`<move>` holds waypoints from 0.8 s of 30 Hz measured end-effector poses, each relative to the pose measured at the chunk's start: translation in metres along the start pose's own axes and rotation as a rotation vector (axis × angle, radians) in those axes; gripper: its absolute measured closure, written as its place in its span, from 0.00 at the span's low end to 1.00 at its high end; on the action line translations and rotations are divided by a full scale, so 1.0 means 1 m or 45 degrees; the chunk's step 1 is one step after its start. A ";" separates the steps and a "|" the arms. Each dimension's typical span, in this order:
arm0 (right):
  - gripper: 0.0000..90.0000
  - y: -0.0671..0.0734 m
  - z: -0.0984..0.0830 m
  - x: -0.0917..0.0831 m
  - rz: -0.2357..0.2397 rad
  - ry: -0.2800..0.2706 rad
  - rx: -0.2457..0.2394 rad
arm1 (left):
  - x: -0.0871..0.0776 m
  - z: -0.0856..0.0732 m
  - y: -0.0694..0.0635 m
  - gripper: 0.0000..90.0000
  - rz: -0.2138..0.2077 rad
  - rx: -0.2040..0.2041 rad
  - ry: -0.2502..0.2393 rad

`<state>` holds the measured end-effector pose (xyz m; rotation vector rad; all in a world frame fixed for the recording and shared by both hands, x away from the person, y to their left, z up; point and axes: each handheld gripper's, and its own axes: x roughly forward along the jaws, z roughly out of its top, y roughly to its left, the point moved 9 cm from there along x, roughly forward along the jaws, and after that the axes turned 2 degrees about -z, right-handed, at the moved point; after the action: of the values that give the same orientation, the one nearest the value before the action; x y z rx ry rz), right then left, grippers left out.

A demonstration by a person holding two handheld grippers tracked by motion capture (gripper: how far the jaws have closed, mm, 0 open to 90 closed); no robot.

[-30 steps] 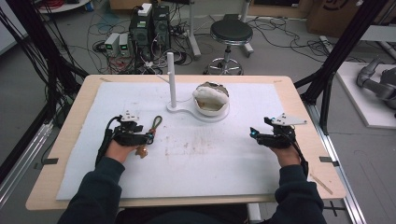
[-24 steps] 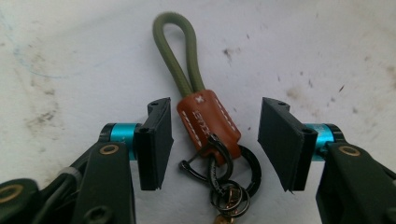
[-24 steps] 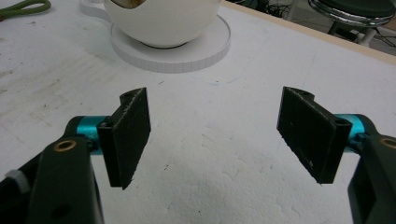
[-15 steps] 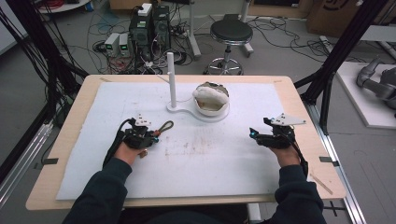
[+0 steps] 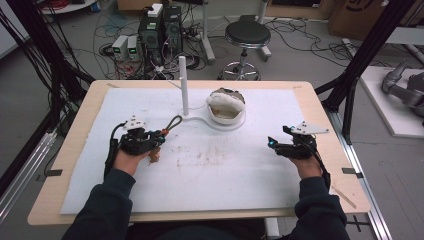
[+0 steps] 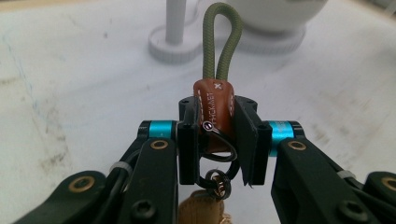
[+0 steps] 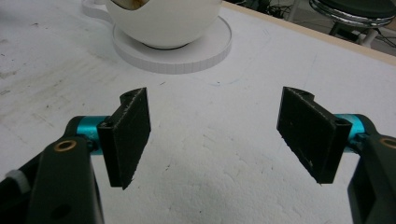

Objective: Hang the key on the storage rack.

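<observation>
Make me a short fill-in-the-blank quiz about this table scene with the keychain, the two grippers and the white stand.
1. The left gripper is shut on the brown leather tab of a ____.
2. The keychain's cord loop is ____ in colour.
3. The right gripper has its jaws ____.
4. The white post stands ____.

Missing words: keychain; green; open; upright

Open white mat (image 5: 210, 165) lies free between the left gripper (image 5: 159, 134) and the right gripper (image 5: 272, 143); farther back, the upright white post (image 5: 183, 85) and the bowl (image 5: 226, 106) on its round base stand close together, blocking the middle
</observation>
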<state>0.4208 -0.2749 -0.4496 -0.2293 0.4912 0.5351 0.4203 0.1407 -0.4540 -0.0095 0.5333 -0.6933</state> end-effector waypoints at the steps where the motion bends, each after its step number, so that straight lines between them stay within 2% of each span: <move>1: 0.29 0.000 0.000 0.000 0.000 -0.002 0.000 | 0.000 0.000 0.000 0.80 0.000 0.000 0.000; 2: 0.29 0.000 0.000 0.000 0.002 -0.005 0.001 | -0.008 0.009 -0.001 0.80 -0.029 -0.019 -0.077; 4: 0.29 0.000 0.001 -0.001 0.003 -0.009 0.002 | -0.016 0.019 0.000 0.80 -0.038 -0.027 -0.147; 5: 0.29 0.000 0.001 -0.001 0.003 -0.009 0.002 | -0.016 0.019 0.000 0.80 -0.038 -0.027 -0.147; 6: 0.29 -0.001 0.001 -0.002 0.001 -0.014 0.004 | -0.023 0.029 0.000 0.80 -0.059 -0.040 -0.221; 8: 0.29 -0.002 0.002 -0.003 0.000 -0.021 0.012 | -0.029 0.039 -0.003 0.80 -0.073 -0.035 -0.283; 10: 0.29 -0.003 0.002 -0.003 0.002 -0.028 0.023 | -0.032 0.048 -0.006 0.80 -0.091 -0.020 -0.318; 11: 0.29 -0.003 0.002 -0.004 0.002 -0.030 0.020 | -0.032 0.048 -0.006 0.80 -0.091 -0.020 -0.318; 14: 0.29 -0.004 0.003 -0.005 0.002 -0.036 0.027 | -0.033 0.063 -0.015 0.80 -0.118 0.013 -0.357; 16: 0.29 -0.004 0.003 -0.006 0.002 -0.037 0.030 | -0.034 0.075 -0.018 0.80 -0.118 0.011 -0.398; 17: 0.29 -0.004 0.004 -0.006 0.001 -0.042 0.027 | -0.034 0.075 -0.018 0.80 -0.118 0.011 -0.398; 18: 0.29 -0.004 0.004 -0.006 0.001 -0.044 0.036 | -0.032 0.085 -0.018 0.80 -0.109 0.021 -0.407; 19: 0.29 -0.004 0.004 -0.006 0.001 -0.044 0.036 | -0.032 0.085 -0.018 0.80 -0.109 0.021 -0.407; 21: 0.29 -0.005 0.004 -0.007 0.001 -0.047 0.035 | -0.028 0.100 -0.017 0.80 -0.094 0.039 -0.400; 24: 0.29 -0.004 0.004 -0.006 0.002 -0.044 0.036 | -0.022 0.111 -0.017 0.80 -0.082 0.047 -0.395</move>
<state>0.4199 -0.2799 -0.4426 -0.1925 0.4652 0.5325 0.4482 0.1223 -0.3443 -0.0983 0.2229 -0.7479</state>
